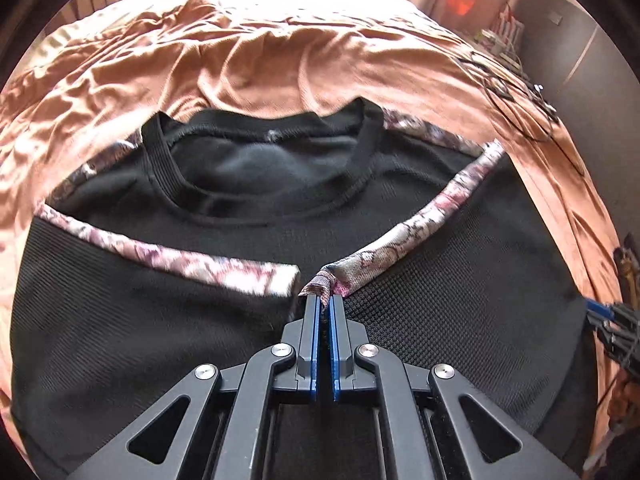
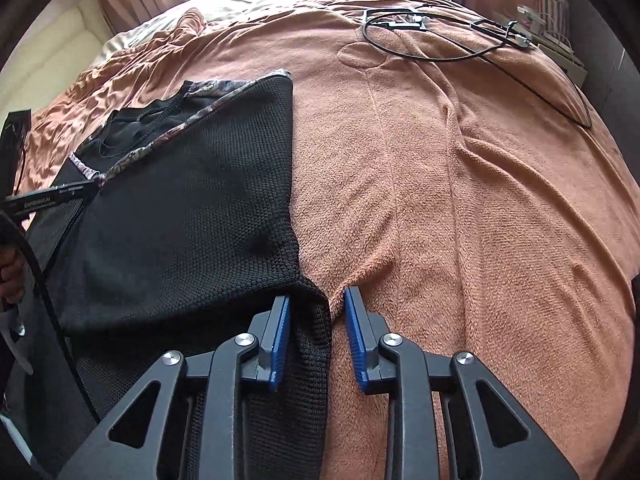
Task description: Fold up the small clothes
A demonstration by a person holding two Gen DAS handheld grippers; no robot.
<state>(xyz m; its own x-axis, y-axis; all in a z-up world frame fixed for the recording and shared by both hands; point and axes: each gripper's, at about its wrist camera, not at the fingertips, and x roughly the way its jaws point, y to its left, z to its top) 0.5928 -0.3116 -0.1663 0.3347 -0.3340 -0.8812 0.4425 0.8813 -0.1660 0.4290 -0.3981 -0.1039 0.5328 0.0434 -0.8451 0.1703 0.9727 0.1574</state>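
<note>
Your left gripper point(image 1: 324, 300) pinches the top's point(image 1: 440, 312) near cuff point(image 1: 320, 282); right gripper point(image 2: 316, 300) gapes astride its hem point(image 2: 316, 320), unclamped. Next: clamp, fold across.

Pinching the floral-trimmed cuff point(image 1: 320, 285) of a black top point(image 1: 160, 320) between the closed pads of the left gripper point(image 1: 324, 300). Lying flat on a rumpled orange bedspread point(image 1: 240, 60), neckline away, both sleeves folded inward.

Shirt point(image 1: 280, 240) lies on blanket point(image 1: 280, 60)
</note>
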